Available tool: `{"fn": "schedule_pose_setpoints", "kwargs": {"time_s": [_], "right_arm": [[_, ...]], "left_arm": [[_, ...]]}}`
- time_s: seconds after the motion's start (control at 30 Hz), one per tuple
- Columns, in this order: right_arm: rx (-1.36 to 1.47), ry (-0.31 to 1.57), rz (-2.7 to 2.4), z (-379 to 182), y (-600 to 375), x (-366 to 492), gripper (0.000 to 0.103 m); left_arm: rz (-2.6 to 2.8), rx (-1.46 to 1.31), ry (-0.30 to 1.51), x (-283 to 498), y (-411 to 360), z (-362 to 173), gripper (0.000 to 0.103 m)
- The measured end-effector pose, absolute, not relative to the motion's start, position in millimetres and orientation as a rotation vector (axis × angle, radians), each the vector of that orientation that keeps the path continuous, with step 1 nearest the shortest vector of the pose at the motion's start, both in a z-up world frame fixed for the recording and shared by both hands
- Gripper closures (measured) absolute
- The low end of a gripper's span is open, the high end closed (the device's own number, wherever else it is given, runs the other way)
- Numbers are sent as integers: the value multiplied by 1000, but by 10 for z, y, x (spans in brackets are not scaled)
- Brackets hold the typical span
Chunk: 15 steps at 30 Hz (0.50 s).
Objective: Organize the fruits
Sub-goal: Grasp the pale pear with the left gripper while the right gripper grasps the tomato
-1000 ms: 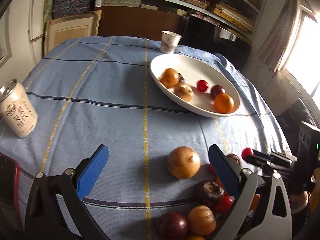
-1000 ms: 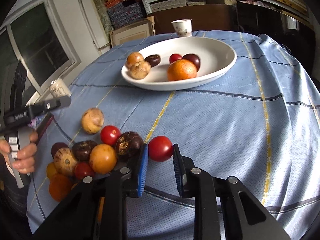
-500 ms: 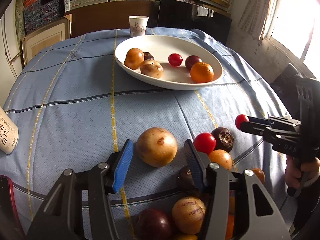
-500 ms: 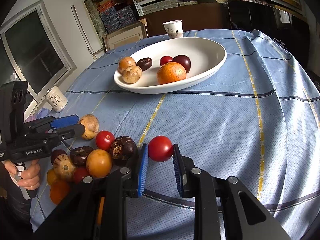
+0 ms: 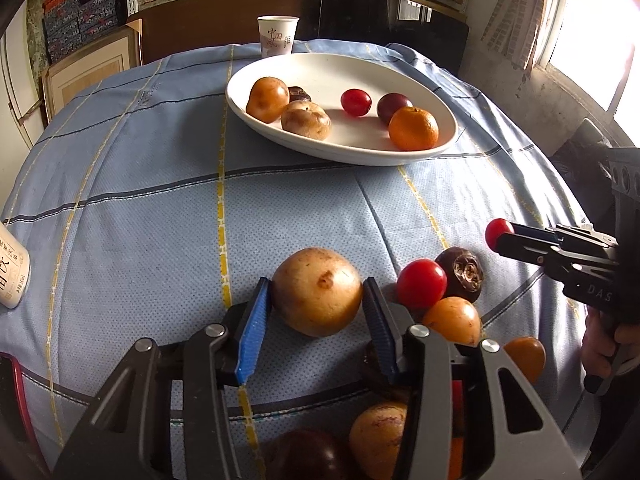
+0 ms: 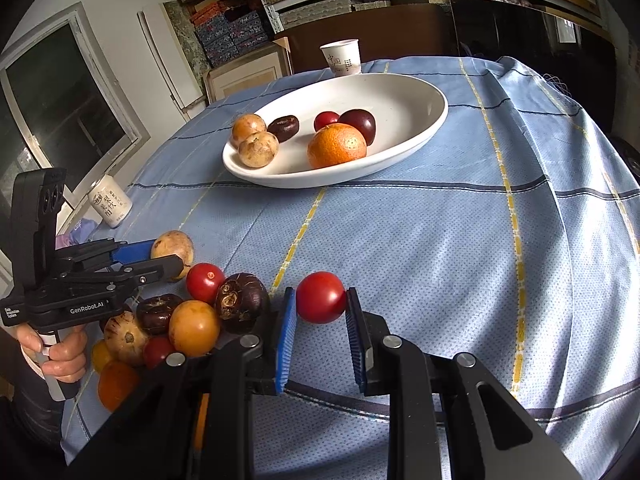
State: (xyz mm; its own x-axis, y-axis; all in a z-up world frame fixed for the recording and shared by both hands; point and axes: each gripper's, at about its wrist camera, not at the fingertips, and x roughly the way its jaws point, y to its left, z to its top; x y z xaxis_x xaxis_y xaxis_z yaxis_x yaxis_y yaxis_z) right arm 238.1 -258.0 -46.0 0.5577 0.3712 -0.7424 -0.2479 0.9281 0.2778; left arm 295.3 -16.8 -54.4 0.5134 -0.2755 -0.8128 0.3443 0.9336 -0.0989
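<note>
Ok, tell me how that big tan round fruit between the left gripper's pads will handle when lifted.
The tan fruit looks smooth and round, so it may slip or roll if released. It is wider than the neighbouring tomato, so probably heavier. The left gripper is closing on its widest part, which should hold it.

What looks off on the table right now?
Nothing spilled or damaged. The can and cup stand upright, and the bowl sits level with six fruits. The only untidiness is the loose fruit pile at the near edge, not yet sorted.
</note>
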Motion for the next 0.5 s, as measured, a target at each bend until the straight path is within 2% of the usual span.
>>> {"fn": "schedule_pose_setpoints", "kwargs": {"time_s": [0.27,0.5], "right_arm": [[122,864,364,-378,-2563,2326,78],[148,790,389,-125,-2575,2358,78]], "left_arm": [[-389,52,942,2901,-140,-465,58],[-439,-41,866,2891,-61,-82,58]]}}
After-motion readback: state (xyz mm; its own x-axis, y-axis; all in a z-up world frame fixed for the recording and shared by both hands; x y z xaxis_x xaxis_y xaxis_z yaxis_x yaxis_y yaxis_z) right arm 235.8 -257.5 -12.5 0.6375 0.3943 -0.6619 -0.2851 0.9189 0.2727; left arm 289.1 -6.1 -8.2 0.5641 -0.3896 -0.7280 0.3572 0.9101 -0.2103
